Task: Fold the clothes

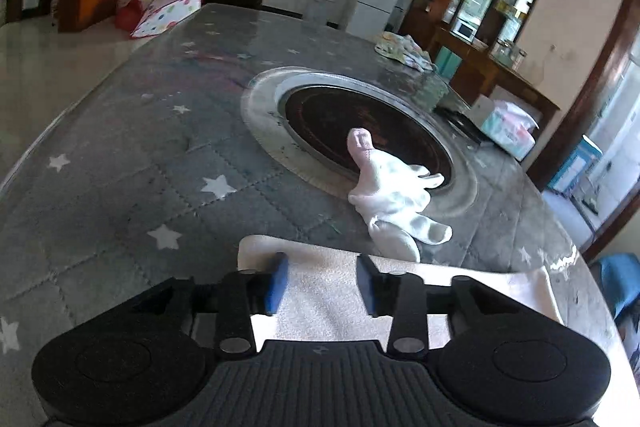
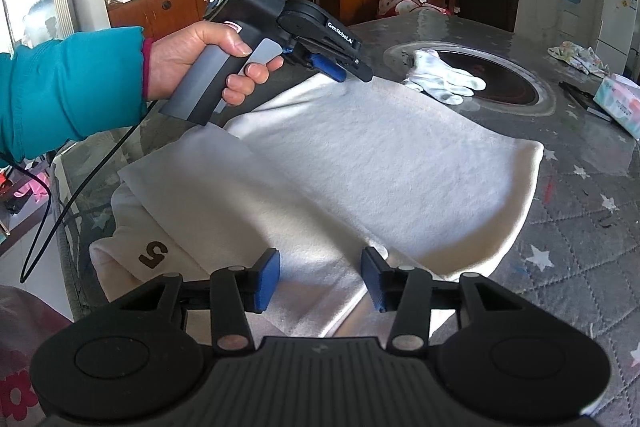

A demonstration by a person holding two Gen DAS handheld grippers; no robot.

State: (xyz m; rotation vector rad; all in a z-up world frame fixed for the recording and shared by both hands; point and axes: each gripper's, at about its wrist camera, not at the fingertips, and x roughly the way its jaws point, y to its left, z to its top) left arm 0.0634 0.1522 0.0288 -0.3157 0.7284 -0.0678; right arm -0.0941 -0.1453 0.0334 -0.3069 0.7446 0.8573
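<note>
Garment: a white fleece garment [image 2: 360, 163] is lying across the near part of the grey star-patterned table [image 2: 580, 227], already doubled over itself, with a printed "5" [image 2: 154, 254] showing on the lower layer near the table edge.
Left gripper: the left gripper [image 1: 322, 281] is hovering over the far edge of the cloth with its blue pads [image 1: 276, 283] standing apart and nothing pinched between them; in the right wrist view a hand in a teal sleeve [image 2: 72, 87] is holding it.
Right gripper: the right gripper [image 2: 320, 277] is poised over the near folded edge, jaws parted, the fabric lying below the pads rather than clamped.
Step in hand: judging from both sets of parted jaws, the person is probably either letting go of a finished fold or lining up for the next one.
Doing it well: each gripper should be taking the edge through both layers at matching points, so the fold is coming over square rather than skewed.
Watch for: a white glove [image 2: 444, 81] is resting just beyond the cloth by the round dark inset [image 2: 508, 83]; the fold should be staying clear of it.
</note>
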